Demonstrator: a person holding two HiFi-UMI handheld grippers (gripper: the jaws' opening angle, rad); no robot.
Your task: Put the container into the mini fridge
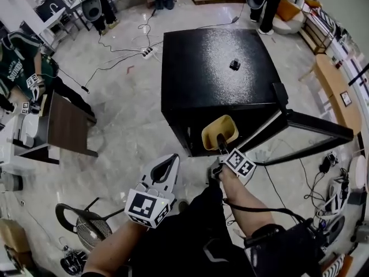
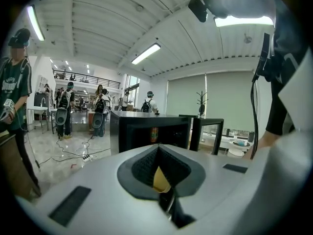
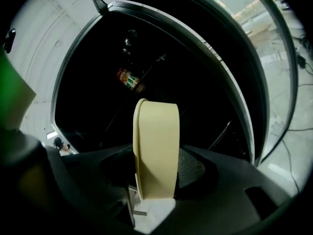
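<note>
The black mini fridge (image 1: 219, 74) stands on the floor with its door (image 1: 305, 133) swung open to the right. My right gripper (image 1: 221, 142) is shut on a tan container (image 1: 219, 131) and holds it just in front of the fridge opening. In the right gripper view the container (image 3: 156, 136) shows edge-on between the jaws of the right gripper (image 3: 154, 173), with the dark fridge interior (image 3: 195, 97) behind it. My left gripper (image 1: 170, 161) hangs lower left of the fridge, its jaws together and empty. From the left gripper (image 2: 157, 155) the fridge (image 2: 142, 129) lies ahead.
A can with a red and green label (image 3: 130, 80) lies inside the fridge. A small black object (image 1: 234, 64) sits on the fridge top. A person in a green shirt (image 1: 23, 62) stands by a brown table (image 1: 66, 126) at left. Cables (image 1: 115, 53) cross the floor; a chair (image 1: 86, 221) is lower left.
</note>
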